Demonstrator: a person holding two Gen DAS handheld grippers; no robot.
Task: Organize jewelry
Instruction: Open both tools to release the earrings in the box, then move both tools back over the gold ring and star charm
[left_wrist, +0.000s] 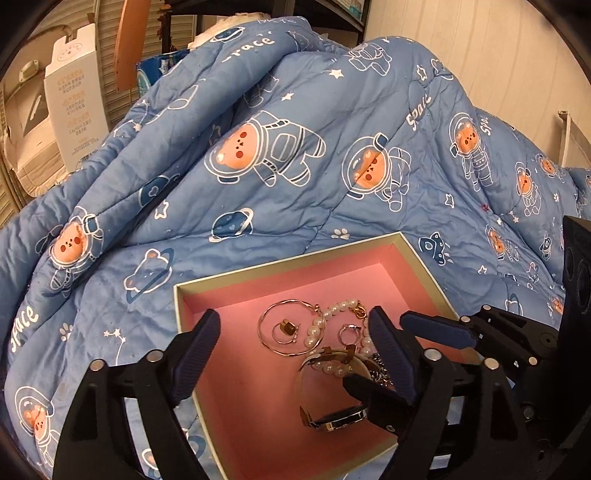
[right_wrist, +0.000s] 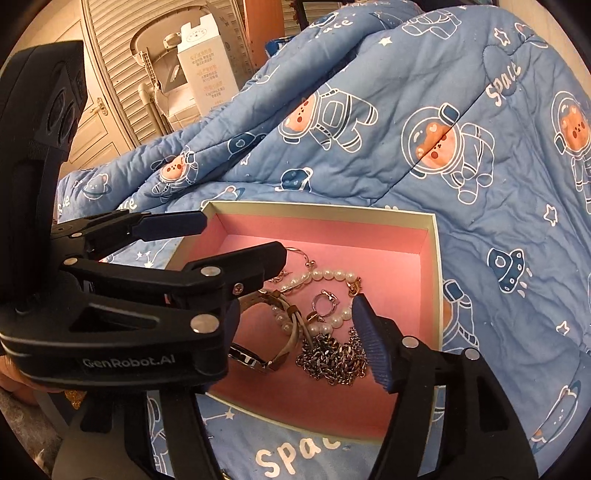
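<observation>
One box (left_wrist: 424, 266) with a pink lining lies on one blue quilt (left_wrist: 258, 166). The box contains:

- one large thin hoop (left_wrist: 266, 314)
- one gold ring (left_wrist: 286, 329)
- one small silver ring (right_wrist: 325, 298)
- one pearl strand (right_wrist: 334, 275)
- one silver chain (right_wrist: 332, 356), bunched
- one watch (left_wrist: 338, 421)

Two grippers are in view: one left gripper (left_wrist: 295, 336) and one right gripper (right_wrist: 317, 284). One white carton (left_wrist: 75, 96) stands behind the quilt.
</observation>
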